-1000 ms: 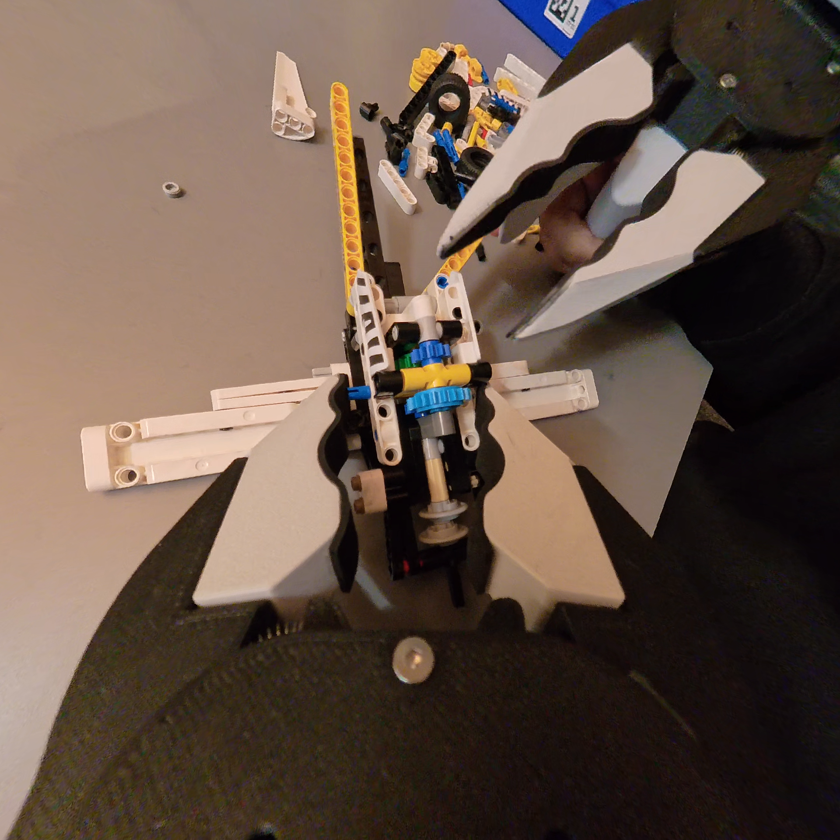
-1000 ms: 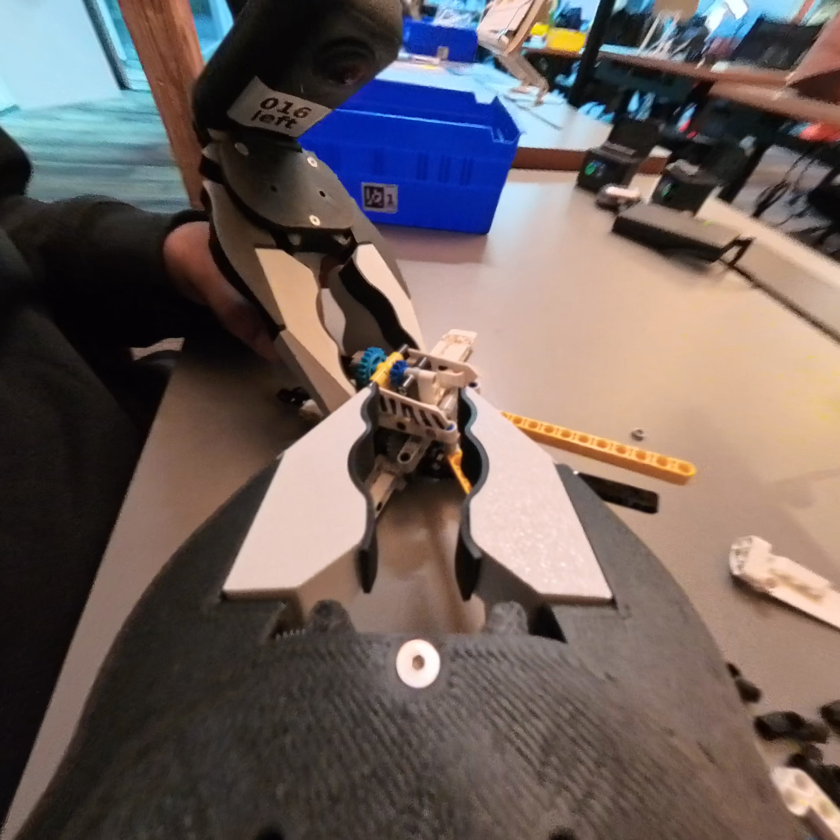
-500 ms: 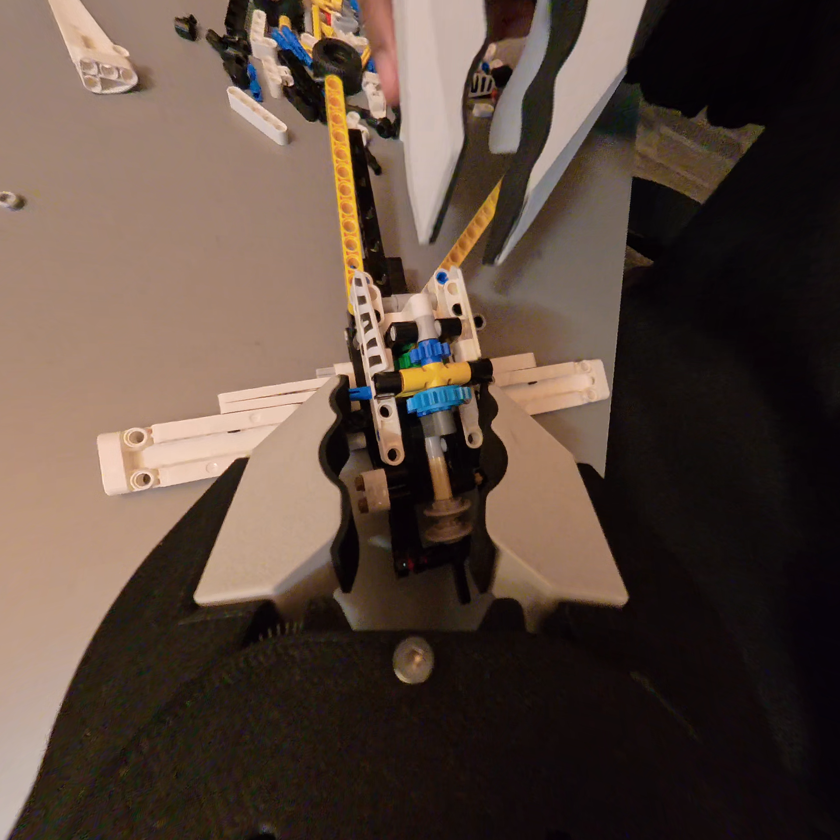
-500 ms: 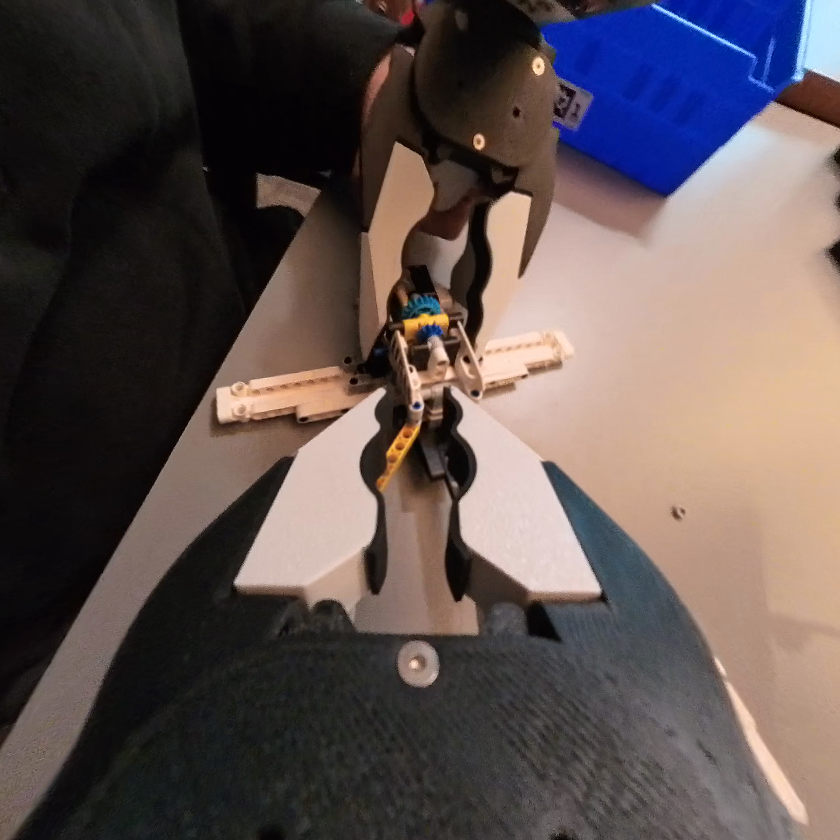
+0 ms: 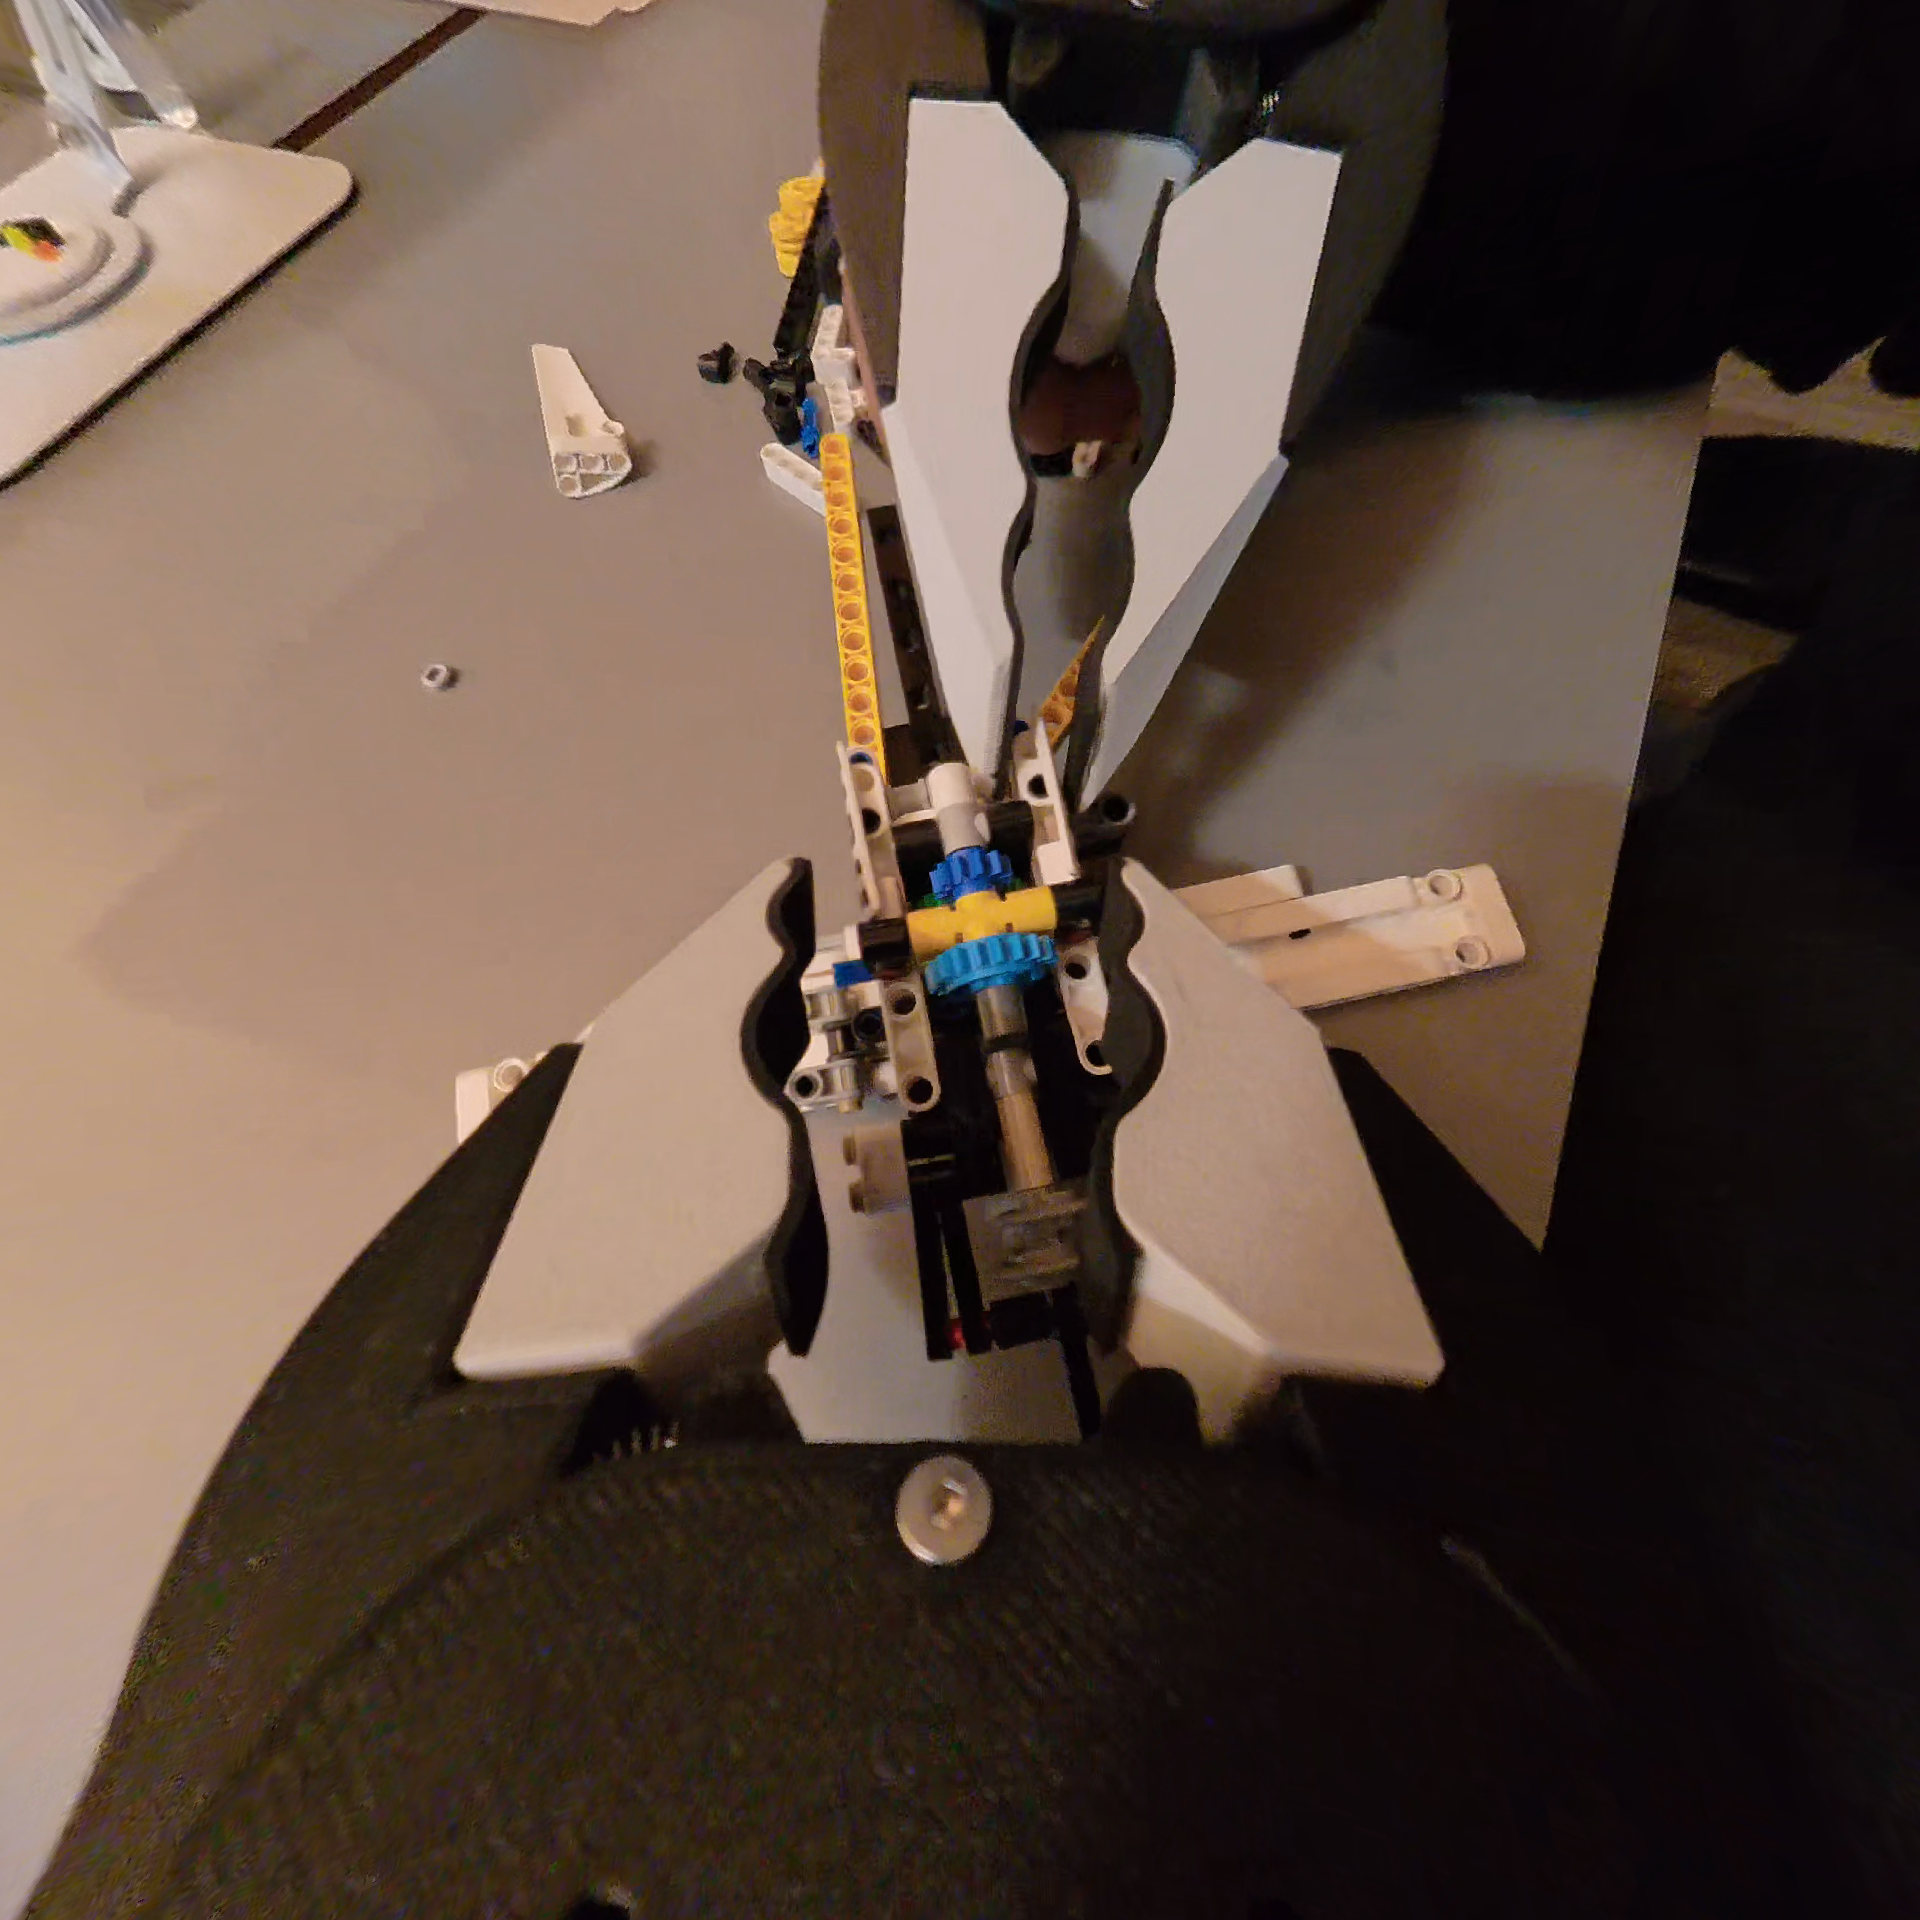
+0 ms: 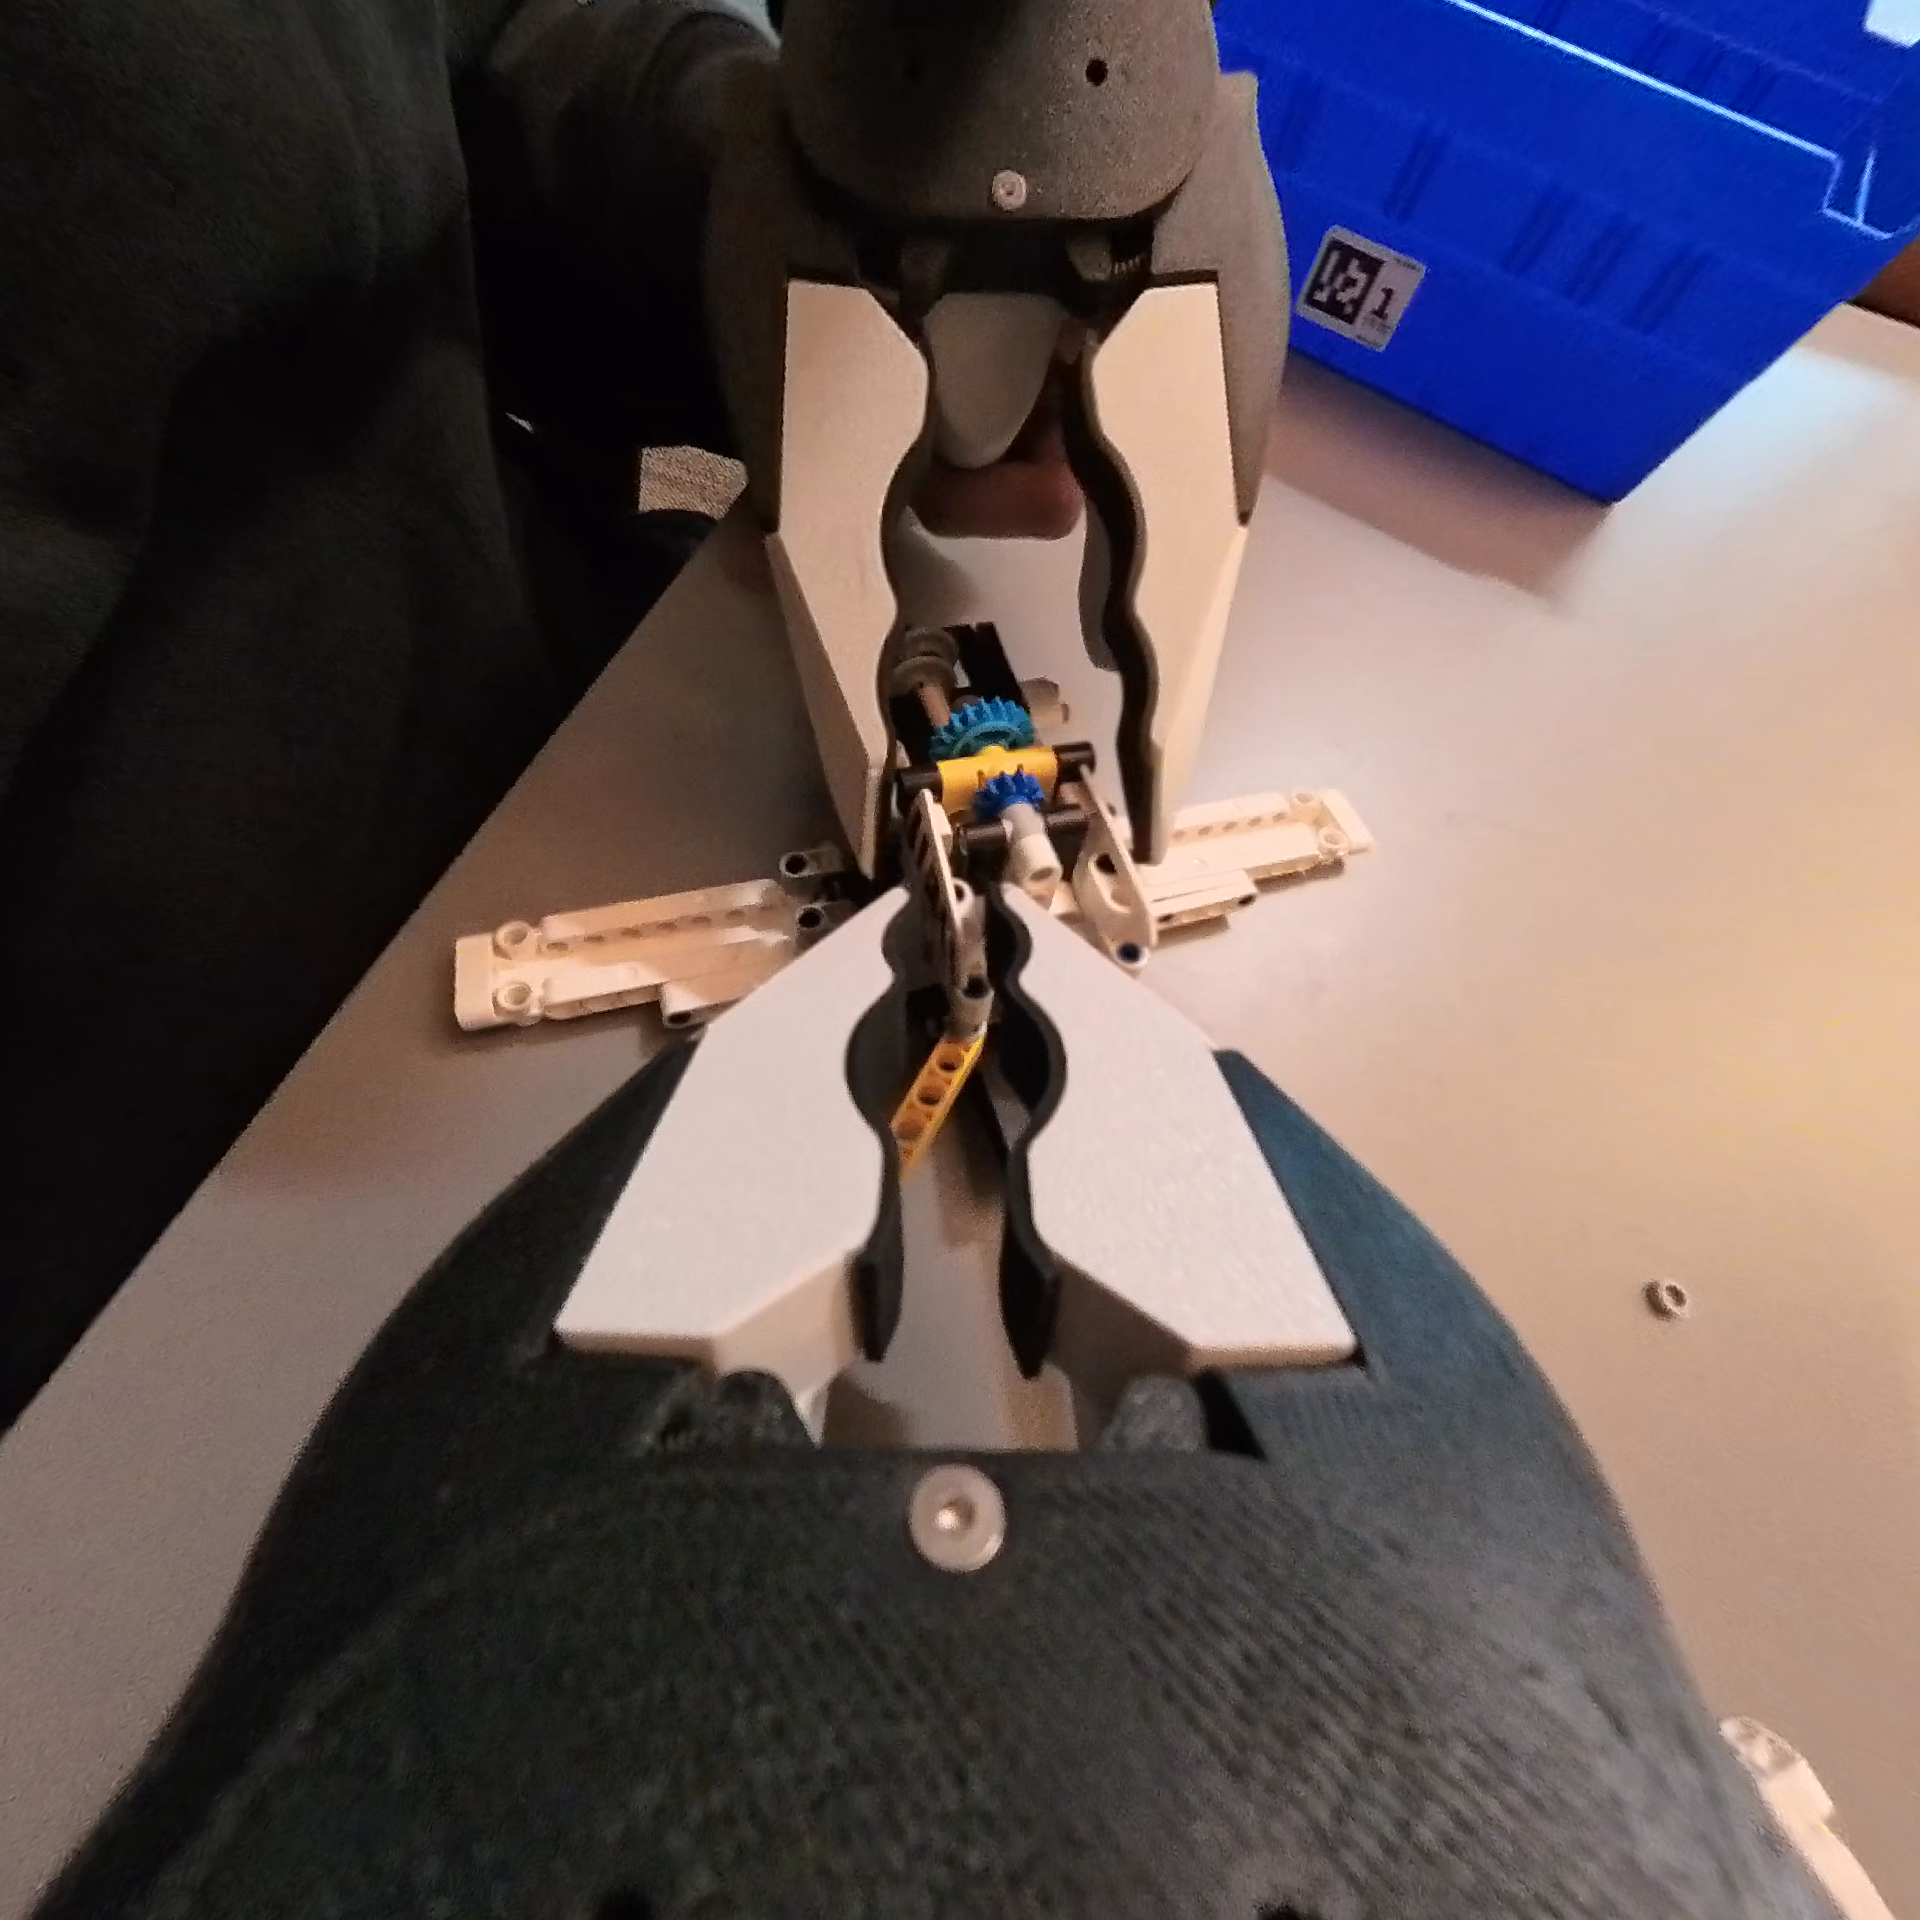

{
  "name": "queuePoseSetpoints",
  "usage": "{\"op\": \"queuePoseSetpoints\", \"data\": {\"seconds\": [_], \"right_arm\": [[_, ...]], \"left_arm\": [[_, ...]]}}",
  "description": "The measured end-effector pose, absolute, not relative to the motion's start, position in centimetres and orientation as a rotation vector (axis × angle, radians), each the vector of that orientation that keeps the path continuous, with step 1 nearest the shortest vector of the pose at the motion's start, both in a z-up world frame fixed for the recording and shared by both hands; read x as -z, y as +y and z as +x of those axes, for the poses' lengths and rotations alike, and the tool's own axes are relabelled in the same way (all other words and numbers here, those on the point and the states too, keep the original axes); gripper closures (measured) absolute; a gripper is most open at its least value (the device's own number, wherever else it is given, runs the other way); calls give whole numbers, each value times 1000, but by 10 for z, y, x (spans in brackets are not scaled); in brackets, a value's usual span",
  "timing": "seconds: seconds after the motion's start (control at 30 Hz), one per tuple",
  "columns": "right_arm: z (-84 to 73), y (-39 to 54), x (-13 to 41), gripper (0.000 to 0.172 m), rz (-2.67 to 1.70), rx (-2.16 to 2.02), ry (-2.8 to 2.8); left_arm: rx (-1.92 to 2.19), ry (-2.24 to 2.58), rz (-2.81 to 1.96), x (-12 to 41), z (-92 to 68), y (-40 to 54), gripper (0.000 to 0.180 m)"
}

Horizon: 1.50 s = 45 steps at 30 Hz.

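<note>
White-black brick model (image 5: 966, 997) gripped by left fingers (image 5: 1127, 977) | right fingers (image 6: 914, 940) pinch its white strut; contact half-hidden

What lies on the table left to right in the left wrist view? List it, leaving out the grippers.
White base plate → small grey ring → white wedge panel → long yellow beam → geared brick model → white wing panel.

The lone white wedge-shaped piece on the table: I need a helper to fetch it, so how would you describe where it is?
In the left wrist view, start from the grey table and find the long yellow holed beam running away from the model. The white wedge piece lies alone left of that beam's far end. Unlike the jumbled parts pile beside it, it is a single tapered panel, pointed at the far end.
</note>
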State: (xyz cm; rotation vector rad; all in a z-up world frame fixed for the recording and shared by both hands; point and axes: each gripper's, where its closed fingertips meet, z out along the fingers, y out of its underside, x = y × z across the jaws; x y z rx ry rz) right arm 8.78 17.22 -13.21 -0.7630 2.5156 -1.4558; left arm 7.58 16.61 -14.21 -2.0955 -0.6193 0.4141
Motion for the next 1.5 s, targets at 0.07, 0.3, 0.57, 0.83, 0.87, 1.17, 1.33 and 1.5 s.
{"op": "queuePoseSetpoints", "data": {"seconds": [0.07, 0.3, 0.57, 0.83, 0.87, 1.17, 1.33, 1.5], "right_arm": [[87, 173, 134, 163, -736, 1449, 2516], [88, 174, 134, 163, -794, 1464, 2521], [86, 179, 134, 164, -806, 1464, 2385], [84, 181, 132, 166, -729, 1448, 2331], [84, 181, 132, 166, -726, 1448, 2331], [85, 179, 134, 166, -695, 1440, 2342], [84, 179, 134, 166, -675, 1436, 2344], [82, 177, 133, 166, -631, 1438, 2352]], "left_arm": [[-411, -630, -2095, 142, 75, 166, 122], [-388, -606, -2082, 145, 75, 171, 122], [-315, -593, -2061, 146, 78, 177, 130], [-294, -605, -2036, 146, 78, 176, 128], [-300, -615, -2038, 146, 78, 176, 127], [-247, -650, -2023, 142, 83, 163, 124], [-243, -652, -2022, 144, 84, 165, 128], [-262, -648, -2035, 145, 84, 164, 129]]}}
